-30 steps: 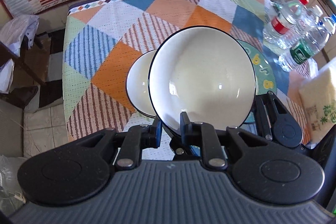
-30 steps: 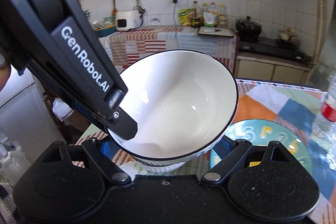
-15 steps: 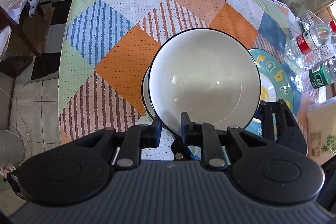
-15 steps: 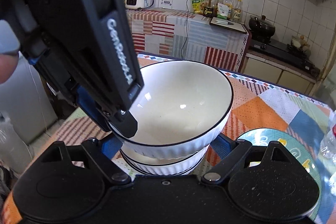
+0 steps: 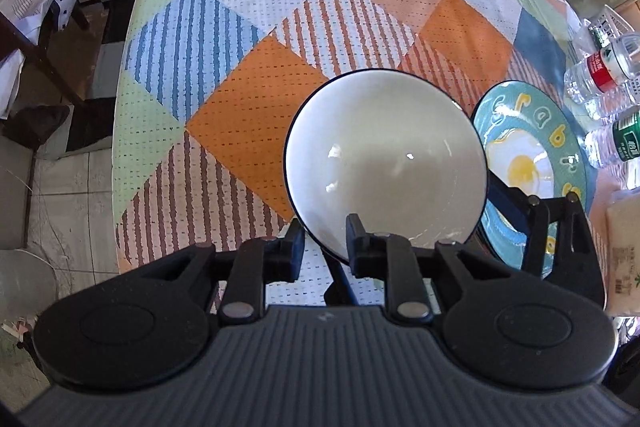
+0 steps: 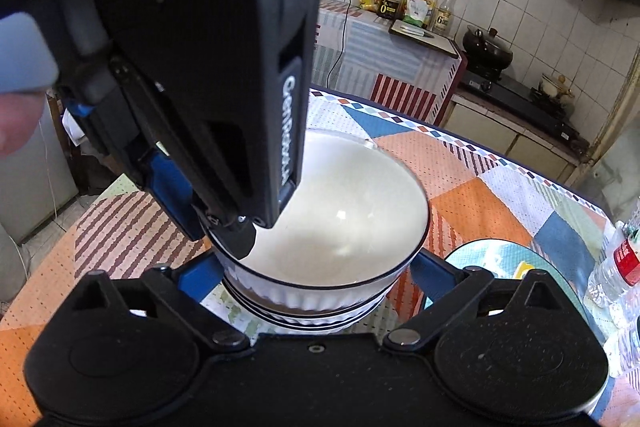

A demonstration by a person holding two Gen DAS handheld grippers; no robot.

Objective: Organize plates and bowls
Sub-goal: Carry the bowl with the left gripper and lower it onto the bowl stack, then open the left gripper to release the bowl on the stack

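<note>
Biggest thing here is the table with its patchwork tablecloth, all orange, blue and striped diamonds, with a kitchen counter and stove behind it in the right wrist view. Sitting on the cloth toward the right is the teal plate with a fried-egg picture and letters round the rim.

Just left of that plate, the top white bowl with a dark rim sits nested in the lower white bowl, so it's a two-bowl stack on the cloth near the table's front edge. You only really see the lower one's ribbed wall from the right wrist view.

The left gripper comes down steeply on the near rim of the top bowl, one finger inside and one outside, pinching the rim, though its jaws are just easing apart. The right gripper has its jaws spreading wide on either side of the stack, blue fingers flanking the bowls and not pressing on them.

Off to the right edge there are a few water bottles.
</note>
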